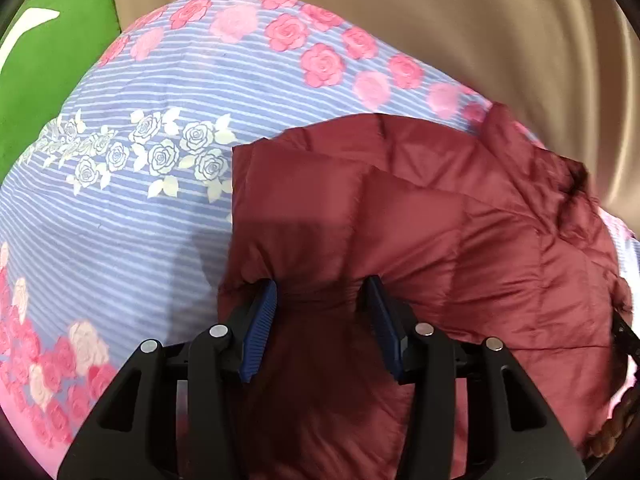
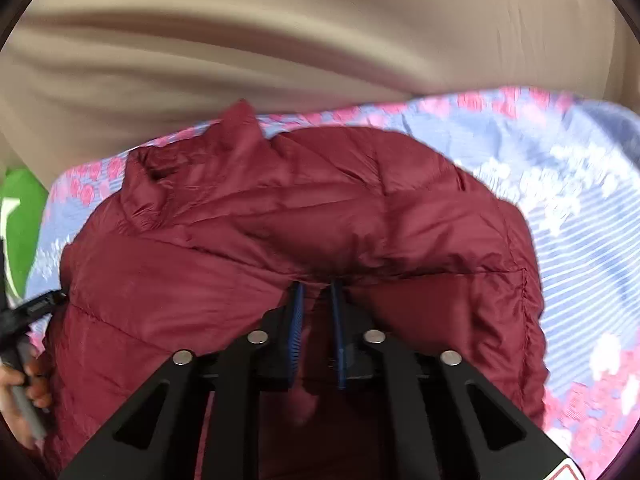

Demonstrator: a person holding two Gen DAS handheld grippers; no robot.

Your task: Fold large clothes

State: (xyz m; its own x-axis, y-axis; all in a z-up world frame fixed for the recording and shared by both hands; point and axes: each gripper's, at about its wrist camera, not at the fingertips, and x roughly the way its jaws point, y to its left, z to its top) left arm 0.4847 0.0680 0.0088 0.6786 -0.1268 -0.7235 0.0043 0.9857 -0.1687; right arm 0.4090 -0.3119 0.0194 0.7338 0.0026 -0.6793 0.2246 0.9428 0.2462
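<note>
A maroon puffer jacket [image 1: 440, 240] lies bunched on a floral striped bedsheet [image 1: 140, 208], filling 3 to 6 o'clock in the left view. The left gripper [image 1: 322, 294] pinches a thick fold of it; the right gripper [image 2: 318, 292], nearly pressed together, clamps another fold. A green cushion [image 1: 52, 60] sits at 10 o'clock

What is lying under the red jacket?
The red jacket lies on a striped bedsheet with roses, which shows around it on several sides. Behind the bed is a beige headboard. What is directly beneath the jacket is covered, so anything else there cannot be seen.
</note>
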